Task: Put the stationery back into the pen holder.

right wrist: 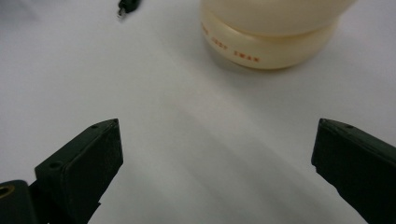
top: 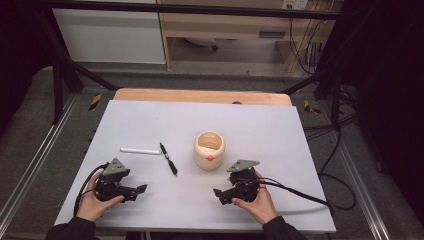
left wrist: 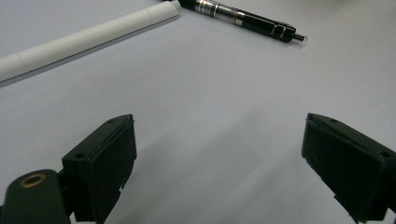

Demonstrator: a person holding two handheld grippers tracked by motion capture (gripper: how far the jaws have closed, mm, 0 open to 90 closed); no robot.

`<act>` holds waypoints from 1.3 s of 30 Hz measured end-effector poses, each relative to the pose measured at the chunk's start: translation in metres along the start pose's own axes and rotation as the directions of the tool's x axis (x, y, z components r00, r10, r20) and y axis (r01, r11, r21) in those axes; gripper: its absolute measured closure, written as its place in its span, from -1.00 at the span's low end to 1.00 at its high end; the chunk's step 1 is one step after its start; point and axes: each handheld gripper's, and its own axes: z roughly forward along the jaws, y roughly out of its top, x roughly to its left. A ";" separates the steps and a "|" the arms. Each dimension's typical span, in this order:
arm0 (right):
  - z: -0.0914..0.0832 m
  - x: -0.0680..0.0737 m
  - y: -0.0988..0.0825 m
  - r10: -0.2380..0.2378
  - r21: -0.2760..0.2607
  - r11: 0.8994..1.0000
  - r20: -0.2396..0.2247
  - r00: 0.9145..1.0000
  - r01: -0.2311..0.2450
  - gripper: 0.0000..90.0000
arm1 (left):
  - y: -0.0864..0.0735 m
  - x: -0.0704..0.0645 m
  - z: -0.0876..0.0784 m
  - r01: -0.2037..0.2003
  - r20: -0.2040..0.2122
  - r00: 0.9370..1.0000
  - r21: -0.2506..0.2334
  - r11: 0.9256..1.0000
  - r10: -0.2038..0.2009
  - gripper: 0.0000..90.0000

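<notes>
Left tool (top: 142, 189): held low over the near left part of the table (top: 150, 120), jaws spread wide, nothing between them. In the left gripper view (left wrist: 219, 154), bare grey surface between the two black pads, no contact with any object. Gripped from behind by the left hand (top: 92, 202); grey three-cornered plate on top; cable trailing back toward the forearm.

Right tool (top: 217, 195): held low over the near right part of the table, jaws likewise spread wide and empty. In the right gripper view (right wrist: 215, 158), bare surface between the pads. Gripped by the right hand (top: 255, 202); cable running off to the right, over the table edge.

Black pen (top: 168, 159): flat on the table, left of centre, lying at a slant, near end closer to the person. In the left gripper view (left wrist: 243, 18), ahead of the open jaws and well apart from them, silver band near the middle.

White stick (top: 140, 150): flat on the table, just left of the pen's far end, one tip close to or touching it. In the left gripper view (left wrist: 84, 39), ahead and to the left, well apart from the pads.

Cream pot (top: 209, 150): upright near the table centre, mouth open at the top, small orange mark on the near side. In the right gripper view (right wrist: 271, 32), ahead of the open jaws, apart from them, red lettering around the base.

Pen tip (right wrist: 125, 8) also at the top left of the right gripper view.
</notes>
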 end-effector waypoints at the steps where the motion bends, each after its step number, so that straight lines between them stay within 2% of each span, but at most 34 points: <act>1: 0.001 0.003 0.002 0.000 0.002 1.000 -0.002 1.000 0.000 -0.93 | 0.000 0.000 0.000 0.000 -0.002 1.000 -0.002 1.000 0.000 -0.78; 6: 0.008 0.016 0.010 -0.004 0.000 1.000 -0.014 1.000 0.004 -0.88 | -0.001 0.002 -0.002 0.010 -0.004 1.000 -0.006 1.000 -0.010 -0.78; 10: 0.015 0.029 0.019 0.003 -0.009 1.000 -0.041 0.999 -0.003 -0.83 | -0.002 0.003 -0.002 0.010 -0.003 1.000 -0.003 1.000 -0.010 -0.78; 17: 0.029 0.051 0.038 -0.013 -0.032 0.999 -0.076 0.997 0.011 -0.71 | -0.002 0.003 -0.001 0.010 0.001 1.000 -0.001 1.000 -0.010 -0.78; 25: 0.049 0.070 0.060 -0.044 -0.044 0.998 -0.087 0.995 0.040 -0.58 | -0.002 0.003 -0.001 0.008 0.004 1.000 -0.002 1.000 -0.008 -0.78; 34: 0.074 0.076 0.091 -0.037 -0.038 0.999 -0.062 0.997 0.035 -0.45 | -0.002 0.003 0.000 0.003 0.007 1.000 0.004 1.000 -0.003 -0.77; 39: 0.089 0.077 0.109 -0.049 -0.031 0.998 -0.048 0.998 0.048 -0.40 | -0.002 0.003 0.000 0.007 0.009 1.000 0.001 1.000 -0.007 -0.77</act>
